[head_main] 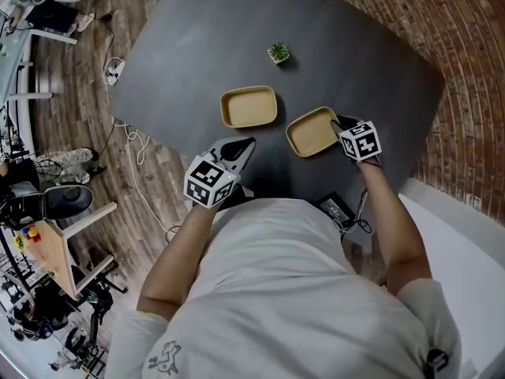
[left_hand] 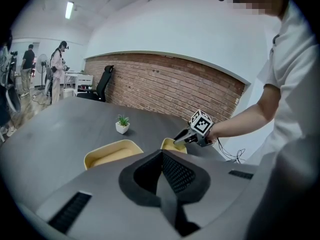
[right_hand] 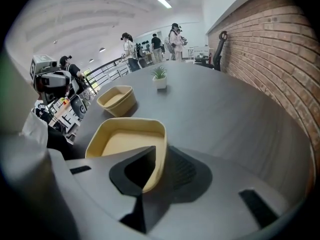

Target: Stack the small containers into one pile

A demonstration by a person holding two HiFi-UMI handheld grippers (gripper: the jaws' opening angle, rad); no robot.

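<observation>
Near container [head_main: 312, 131] and far container [head_main: 248, 106] sit apart on the grey table [head_main: 197, 46], near a brick wall [left_hand: 165, 89]. Right claw [head_main: 336, 124] is open a little around the near container's edge. Left claw [head_main: 245, 146] is closed, empty.

Round dark-grey table [head_main: 197, 61] on a wood-plank floor [head_main: 79, 117]. A curved brick wall [left_hand: 160, 84] runs behind it, with white wall [left_hand: 190, 29] above. A black office chair [left_hand: 103, 81] stands at the brick. Strip lights [left_hand: 69, 10] are on the ceiling. Cables [head_main: 134, 144] trail over the floor. People [right_hand: 175, 34] stand far off.
</observation>
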